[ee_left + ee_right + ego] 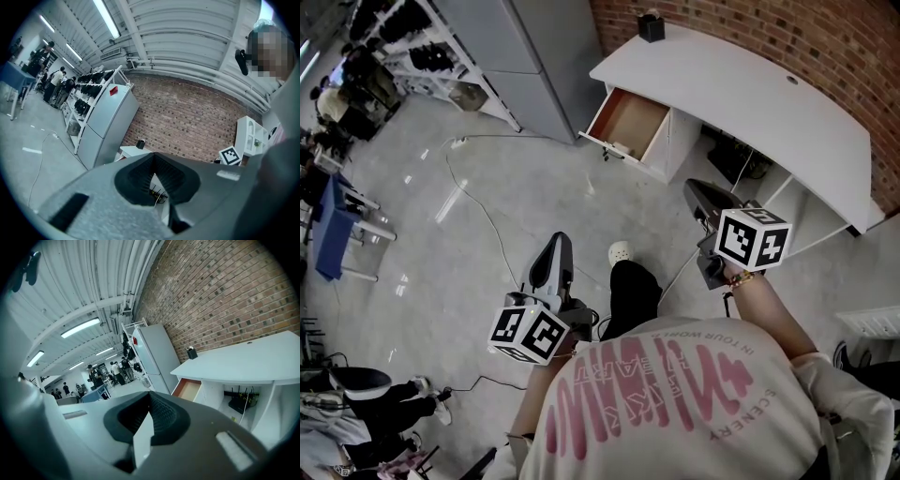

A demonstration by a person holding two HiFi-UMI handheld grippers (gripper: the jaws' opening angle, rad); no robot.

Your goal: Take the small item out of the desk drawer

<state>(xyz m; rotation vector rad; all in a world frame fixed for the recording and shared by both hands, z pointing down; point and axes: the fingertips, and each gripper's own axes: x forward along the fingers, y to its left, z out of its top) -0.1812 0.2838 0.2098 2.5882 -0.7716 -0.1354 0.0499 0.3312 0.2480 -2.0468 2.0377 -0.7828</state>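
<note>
Since the left gripper (560, 240) and right gripper (691, 187) have their fingers shut and empty, with the drawer (603, 111) well ahead, reaching in unopened could merely shove the small item.

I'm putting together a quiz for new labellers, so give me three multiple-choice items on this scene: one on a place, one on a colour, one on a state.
1. Where does the small black box stand?
A on the floor
B on the desk top, near the brick wall
C on the grey cabinet

2. What colour is the inside of the drawer?
A orange-brown
B blue
C black

3. How is the drawer?
A shut
B lifted out and lying on the floor
C pulled open

Answers:
1 B: the box sits at the desk's back edge by the bricks.
2 A: the drawer's bottom shows orange-brown.
3 C: it juts out from the desk front.
</note>
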